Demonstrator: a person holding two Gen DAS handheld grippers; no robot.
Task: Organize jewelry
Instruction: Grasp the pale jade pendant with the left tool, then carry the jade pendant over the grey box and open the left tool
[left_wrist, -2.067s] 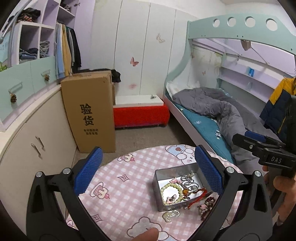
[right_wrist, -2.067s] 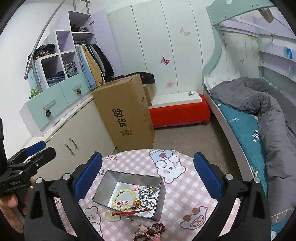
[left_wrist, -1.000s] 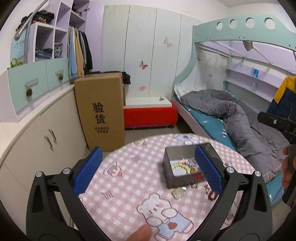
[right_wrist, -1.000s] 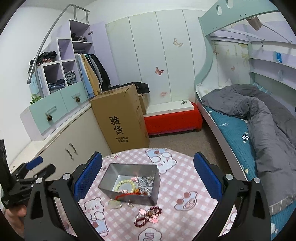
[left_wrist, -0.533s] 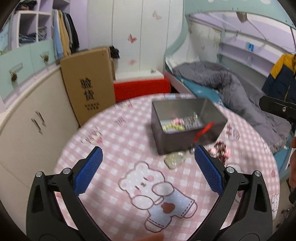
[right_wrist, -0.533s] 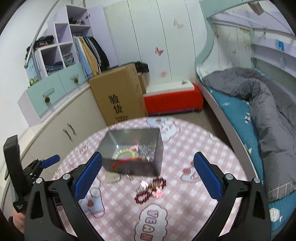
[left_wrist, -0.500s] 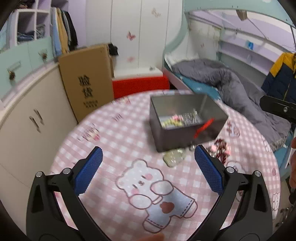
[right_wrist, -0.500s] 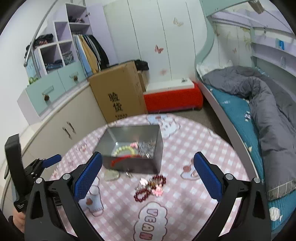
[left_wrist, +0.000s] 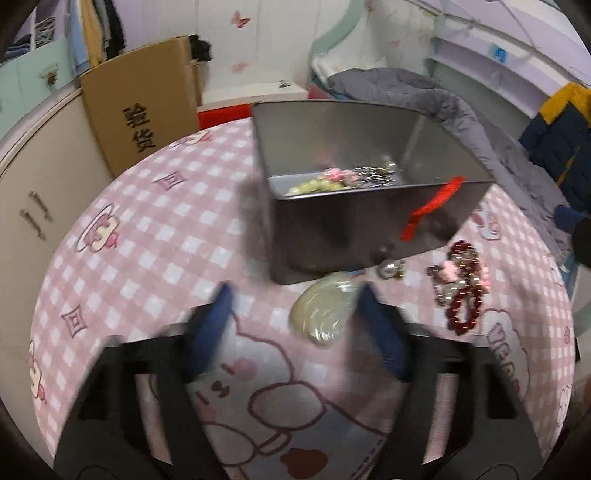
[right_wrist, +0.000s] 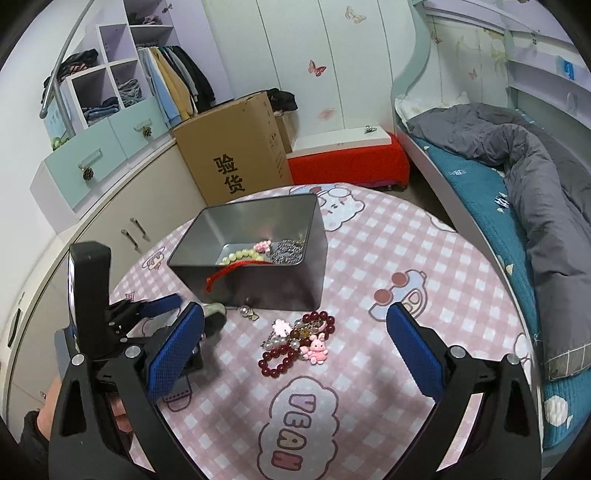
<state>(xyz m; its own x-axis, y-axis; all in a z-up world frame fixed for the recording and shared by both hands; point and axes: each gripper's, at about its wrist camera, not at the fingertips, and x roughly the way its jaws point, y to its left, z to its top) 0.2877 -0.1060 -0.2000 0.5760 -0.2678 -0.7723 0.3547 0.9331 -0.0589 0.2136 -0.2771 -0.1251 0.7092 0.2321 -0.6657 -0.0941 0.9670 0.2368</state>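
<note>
A grey tin box (left_wrist: 351, 236) stands on the round table with the pink check cloth (left_wrist: 147, 221). It holds a pale green bead bracelet, a pink charm and a silver chain, and a red cord (left_wrist: 432, 210) hangs over its front rim. My left gripper (left_wrist: 295, 321) is low over the cloth, jaws closing, with a pale green pendant (left_wrist: 325, 314) between its fingers. The left pad is still apart from it. A dark red bead bracelet with pink charms (right_wrist: 295, 343) lies in front of the box. My right gripper (right_wrist: 295, 350) hovers open above it.
A small metal charm (left_wrist: 391, 267) lies by the box's front wall. Behind the table are a tall cardboard box (right_wrist: 236, 162), a red bench (right_wrist: 351, 158), pale cabinets (right_wrist: 92, 158) and a bed with a grey duvet (right_wrist: 517, 166). A hand (right_wrist: 48, 410) holds the left gripper.
The left gripper dropped toward the cloth and came up to the pendant, and its jaws narrowed from wide open. The right gripper sank lower over the red bracelet.
</note>
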